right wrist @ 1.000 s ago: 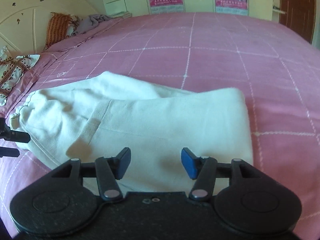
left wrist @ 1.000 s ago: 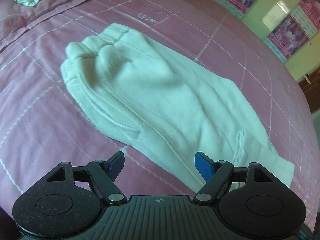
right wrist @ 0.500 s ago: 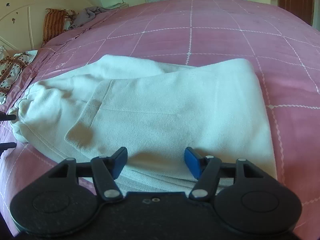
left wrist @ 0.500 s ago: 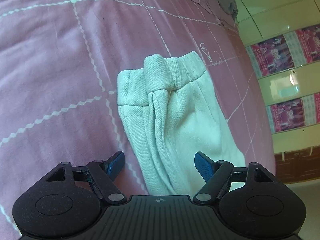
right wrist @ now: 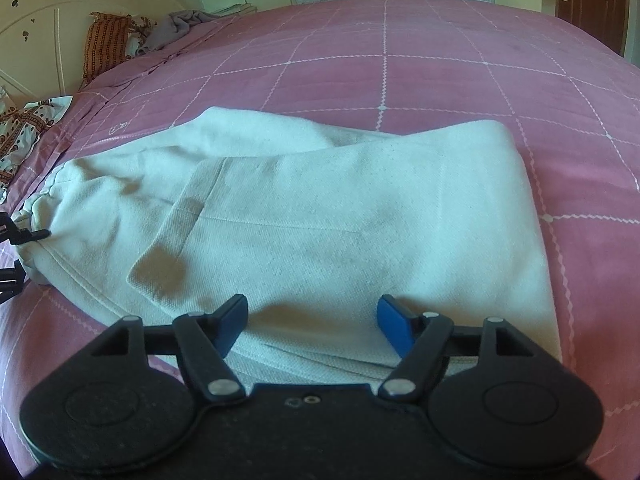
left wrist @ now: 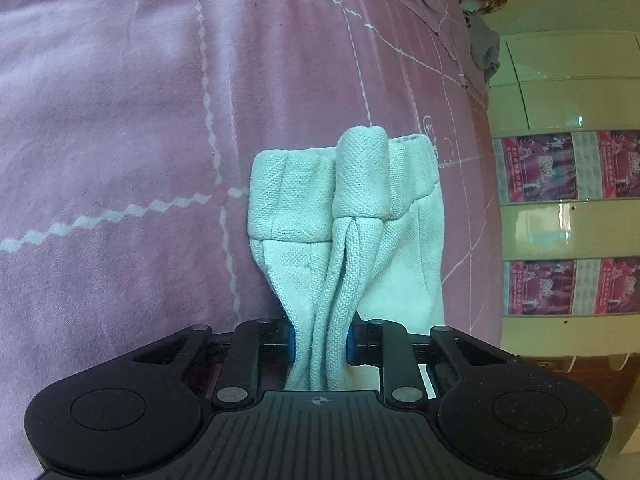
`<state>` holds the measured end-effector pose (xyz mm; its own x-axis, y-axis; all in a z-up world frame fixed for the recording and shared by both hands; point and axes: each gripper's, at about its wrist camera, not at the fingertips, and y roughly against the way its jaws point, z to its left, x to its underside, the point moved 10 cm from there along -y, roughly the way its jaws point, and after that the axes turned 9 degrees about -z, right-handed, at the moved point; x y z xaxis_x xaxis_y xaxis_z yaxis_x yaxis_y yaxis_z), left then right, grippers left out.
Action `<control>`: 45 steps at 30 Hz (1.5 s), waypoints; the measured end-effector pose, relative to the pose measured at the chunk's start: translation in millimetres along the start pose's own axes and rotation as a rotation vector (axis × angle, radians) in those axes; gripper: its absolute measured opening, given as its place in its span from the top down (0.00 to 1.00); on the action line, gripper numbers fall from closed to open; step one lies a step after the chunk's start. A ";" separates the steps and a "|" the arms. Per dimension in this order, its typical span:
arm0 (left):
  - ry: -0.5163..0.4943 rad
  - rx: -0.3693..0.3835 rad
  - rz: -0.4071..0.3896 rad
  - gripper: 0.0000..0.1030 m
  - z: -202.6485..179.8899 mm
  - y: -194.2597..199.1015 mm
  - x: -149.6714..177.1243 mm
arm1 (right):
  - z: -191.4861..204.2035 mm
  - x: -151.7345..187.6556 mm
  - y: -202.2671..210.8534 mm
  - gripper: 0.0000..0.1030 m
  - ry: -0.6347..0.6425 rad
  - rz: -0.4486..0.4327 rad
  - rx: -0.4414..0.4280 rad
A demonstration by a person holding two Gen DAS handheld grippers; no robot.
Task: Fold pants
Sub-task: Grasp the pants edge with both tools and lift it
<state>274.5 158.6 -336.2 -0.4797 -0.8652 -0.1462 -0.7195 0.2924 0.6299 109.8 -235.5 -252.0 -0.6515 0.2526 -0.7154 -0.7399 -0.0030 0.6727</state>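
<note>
One pair of white pants [right wrist: 320, 216] lies folded on the pink bed [right wrist: 440, 60], its bunched waistband end pinched as the left tool [left wrist: 319, 344] closes, the right tool [right wrist: 312, 320] widening empty above it, two pillows [right wrist: 106, 44] beyond.

A bedroom at home, seen from over the bed.
Pink checked bedspread [right wrist: 440, 60] fills the view, cream headboard [right wrist: 44, 20] behind, a striped pillow [right wrist: 105, 46] leaning there, posters [left wrist: 560, 168] on the cupboard doors.
</note>
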 end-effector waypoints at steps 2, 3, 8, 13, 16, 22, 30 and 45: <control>-0.146 -0.015 -0.064 0.83 -28.1 10.0 3.3 | -0.1 -0.5 -0.3 0.29 -0.002 0.000 0.000; -0.303 0.013 -0.108 0.83 -56.8 20.6 7.8 | -0.5 -0.7 0.0 0.30 -0.008 -0.001 -0.001; -0.732 0.208 -0.120 0.84 -173.1 39.0 77.1 | -5.5 -3.8 1.9 0.35 -0.050 -0.012 -0.012; -1.063 0.359 0.057 0.84 -224.9 36.6 215.0 | -21.9 -10.0 12.9 0.42 -0.150 -0.047 -0.020; -1.219 0.393 0.226 0.84 -216.4 29.2 304.8 | -43.3 -13.4 26.4 0.42 -0.197 -0.077 -0.006; -1.527 0.270 0.313 0.73 -176.0 32.4 400.4 | -95.0 -12.2 60.4 0.38 -0.312 -0.120 0.011; -1.407 0.303 0.284 0.45 -187.6 79.0 368.3 | -112.7 -22.1 77.5 0.27 -0.588 -0.170 -0.224; -1.263 -0.008 0.153 0.43 -140.9 14.4 287.6 | -67.5 -16.6 10.3 0.50 -0.669 -0.003 -0.187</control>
<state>197.0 -143.4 -261.7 -0.7031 0.1668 -0.6912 -0.6139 0.3482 0.7085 101.7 -305.1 -245.9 -0.4504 0.7951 -0.4062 -0.7972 -0.1532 0.5839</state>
